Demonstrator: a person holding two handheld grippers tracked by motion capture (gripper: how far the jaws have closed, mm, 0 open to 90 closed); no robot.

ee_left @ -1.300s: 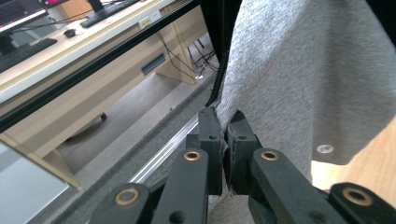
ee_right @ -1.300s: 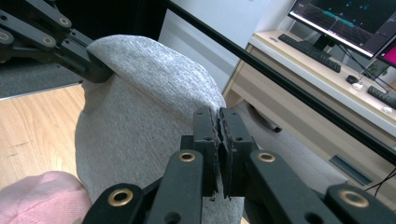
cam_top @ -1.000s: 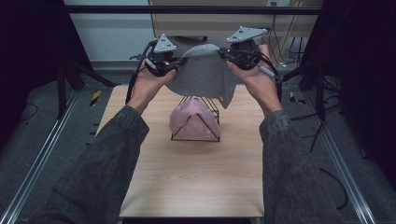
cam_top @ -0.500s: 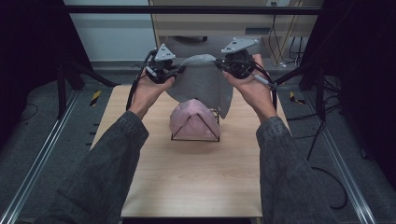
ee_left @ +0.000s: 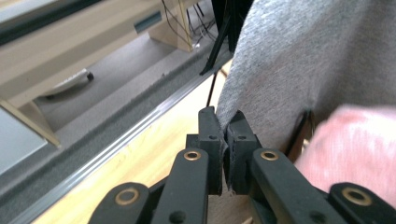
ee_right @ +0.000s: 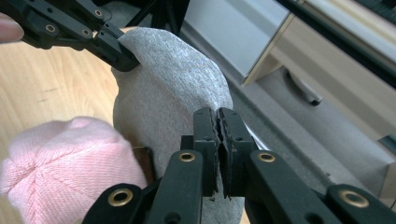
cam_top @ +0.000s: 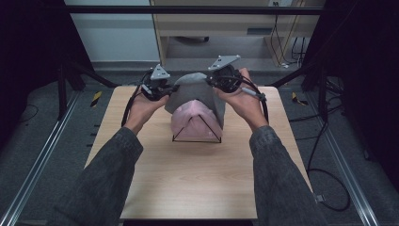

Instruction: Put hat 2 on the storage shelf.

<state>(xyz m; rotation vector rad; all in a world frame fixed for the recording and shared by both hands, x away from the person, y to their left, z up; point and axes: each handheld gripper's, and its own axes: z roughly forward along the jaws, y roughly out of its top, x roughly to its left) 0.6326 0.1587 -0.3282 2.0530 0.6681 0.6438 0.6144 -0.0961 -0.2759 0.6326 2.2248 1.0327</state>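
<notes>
so far the grey cloth (cam_top: 197, 94) hangs stretched between the two grippers above the far half of the table (cam_top: 197, 188), just behind and partly over a thin black wire stand (cam_top: 196, 134) that already carries a pink knit hat (cam_top: 190, 120). the left gripper (cam_top: 170, 88) has its jaws pressed together on one edge of the cloth; in the left gripper view the grey fabric (ee_left: 299, 60) is pinched tight between the two black pads, with the pink hat (ee_left: 355, 144) close by at the lower right. the right gripper (cam_top: 211, 81) is clamped just as firmly on the opposite edge, and in the right gripper view a fold of the cloth (ee_right: 173, 98) runs straight into the closed jaws, while the left gripper (ee_right: 123, 58) shows farther off, biting the other side. the grey piece looks rounded like a second hat or cap, though i cannot tell its full shape from these views. judging by how things lie, the picking up and spreading is done: the cloth is held open and sits right at the stand, its lower edge draped down behind the pink hat. what seems left is to bring it fully down over the stand, settle it so it hangs evenly on top of the pink hat, and then open both jaws and draw the hands away. nothing has been let go yet.
</notes>
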